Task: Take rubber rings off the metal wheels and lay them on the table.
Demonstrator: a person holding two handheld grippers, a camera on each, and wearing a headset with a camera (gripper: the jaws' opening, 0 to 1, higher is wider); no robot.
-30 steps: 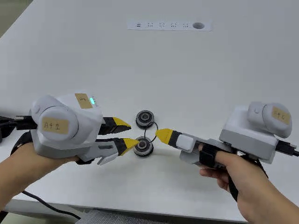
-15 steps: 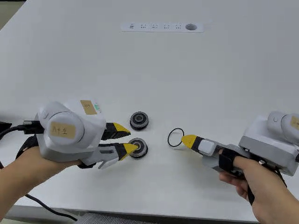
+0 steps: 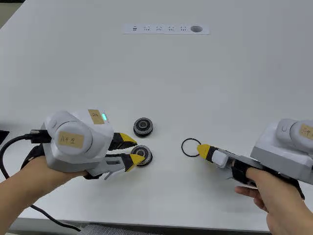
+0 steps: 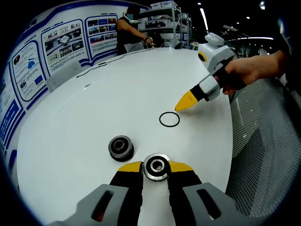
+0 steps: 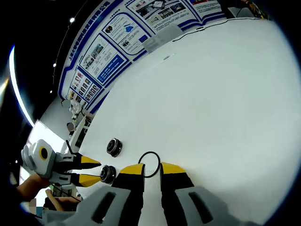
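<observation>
The left gripper [image 3: 135, 149] seems to clamp the near wheel [image 3: 143, 155] between its yellow tips; the far wheel [image 3: 143, 126] stands just beyond. The rubber ring [image 3: 190, 147] lies flat on the table [image 3: 195, 73], just ahead of the right gripper [image 3: 203, 150], whose jaws are slightly parted and empty.

On the table [image 3: 220, 88], the far wheel [image 3: 143, 126] sits just behind the near wheel [image 3: 142, 155]. The near wheel is between the left gripper's [image 3: 135, 150] jaws, touching both, it seems. The ring [image 3: 190, 147] lies to their right, just ahead of the right gripper [image 3: 203, 148]. The strip [image 3: 166, 29] is far back.
</observation>
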